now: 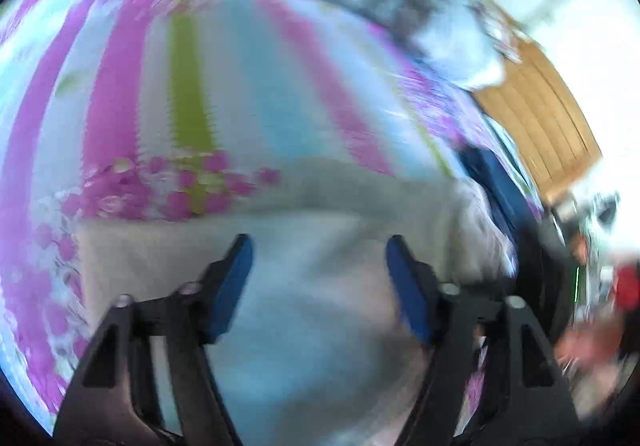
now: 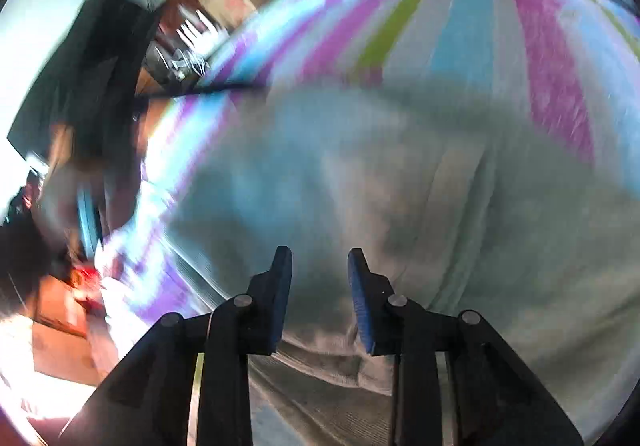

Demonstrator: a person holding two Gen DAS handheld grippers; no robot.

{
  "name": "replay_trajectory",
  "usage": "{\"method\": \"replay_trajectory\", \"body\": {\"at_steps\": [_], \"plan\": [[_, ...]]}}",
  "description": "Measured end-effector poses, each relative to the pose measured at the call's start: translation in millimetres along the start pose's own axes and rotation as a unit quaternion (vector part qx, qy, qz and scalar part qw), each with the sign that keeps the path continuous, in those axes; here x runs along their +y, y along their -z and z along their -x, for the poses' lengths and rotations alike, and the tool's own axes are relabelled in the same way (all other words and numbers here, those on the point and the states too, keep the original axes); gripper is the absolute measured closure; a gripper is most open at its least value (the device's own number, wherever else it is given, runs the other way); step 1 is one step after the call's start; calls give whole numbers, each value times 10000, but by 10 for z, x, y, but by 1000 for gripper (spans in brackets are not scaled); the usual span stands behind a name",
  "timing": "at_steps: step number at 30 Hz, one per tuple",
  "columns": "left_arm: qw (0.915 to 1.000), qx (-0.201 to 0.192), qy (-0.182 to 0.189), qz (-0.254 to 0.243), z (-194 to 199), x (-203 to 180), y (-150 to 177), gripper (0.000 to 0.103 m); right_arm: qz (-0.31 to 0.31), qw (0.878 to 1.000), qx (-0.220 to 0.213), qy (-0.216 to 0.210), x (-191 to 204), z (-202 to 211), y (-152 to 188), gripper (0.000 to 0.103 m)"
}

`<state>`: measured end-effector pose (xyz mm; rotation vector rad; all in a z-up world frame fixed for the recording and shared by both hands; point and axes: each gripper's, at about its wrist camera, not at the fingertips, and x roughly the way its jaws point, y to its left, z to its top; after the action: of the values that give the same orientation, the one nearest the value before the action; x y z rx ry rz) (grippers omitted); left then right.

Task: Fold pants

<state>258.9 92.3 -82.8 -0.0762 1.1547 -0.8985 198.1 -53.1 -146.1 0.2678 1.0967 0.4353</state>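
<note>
Both views are smeared with blur, so detail is scarce. On the left, the left gripper [image 1: 320, 246] hangs over the pants [image 1: 304, 286], its blue-padded fingers [image 1: 234, 286] spread wide with only grey cloth showing between them, nothing pinched. The pants lie flat on the striped sheet [image 1: 188, 86], whose pink, green and blue bands run away up the frame, with a flowered border just beside the pants' far edge. Farther off there's a heap of clothes [image 1: 452, 30] at the sheet's far right, and a wooden panel [image 1: 536, 118] beyond it. Over to the right, the right gripper [image 2: 318, 258] is above the pants [image 2: 400, 186] too, fingers [image 2: 280, 294] parted by a narrower gap, open and holding nothing; ribbed fabric, perhaps a waistband, lies under it. The sheet [image 2: 460, 26] stretches beyond, and blurred furniture sits off its left edge.
</note>
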Motion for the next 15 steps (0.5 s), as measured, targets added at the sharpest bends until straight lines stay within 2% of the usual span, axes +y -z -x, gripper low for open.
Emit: {"method": "replay_trajectory", "body": {"at_steps": [1, 2, 3, 4, 5, 6, 8, 9, 10, 11, 12, 13, 15], "plan": [[9999, -4, -75, 124, -45, 118, -34, 42, -8, 9999, 106, 128, -31, -100, 96, 72], [9988, 19, -354, 344, -106, 306, -60, 42, -28, 9999, 96, 134, -73, -144, 166, 76], [9971, 68, -580, 491, -174, 417, -51, 42, -17, 9999, -75, 81, -115, -129, 243, 81], [9951, 151, -760, 613, -250, 592, -22, 45, 13, 9998, -170, 42, -147, -118, 292, 83], [9936, 161, -877, 693, -311, 725, 41, 54, 44, 9998, -189, 19, -169, -116, 311, 88], [9934, 50, -874, 745, -315, 791, 82, 63, 52, 9998, -179, 14, -195, -123, 299, 94], [9935, -78, -785, 819, -187, 825, 111, 63, -12, 10000, -43, -35, -230, -88, 261, 95], [9937, -157, -794, 770, -82, 764, 135, 63, -16, 10000, 48, 2, -229, -74, 213, 91], [9953, -311, -609, 686, 97, 666, 193, 62, -13, 10000, 74, -6, -178, 1, 141, 86], [9963, -440, -341, 661, 229, 592, 253, 59, 30, 9999, -93, -137, -128, 123, 44, 83], [9964, -503, -61, 677, 368, 519, 359, 52, 60, 9990, -335, -297, -101, 244, -52, 82], [9958, -419, 239, 777, 487, 452, 549, 50, 9, 9979, -514, -400, -124, 300, -164, 81], [9937, -143, 519, 983, 564, 384, 883, 51, -199, 9965, -621, -527, -283, 239, -366, 81]]}}
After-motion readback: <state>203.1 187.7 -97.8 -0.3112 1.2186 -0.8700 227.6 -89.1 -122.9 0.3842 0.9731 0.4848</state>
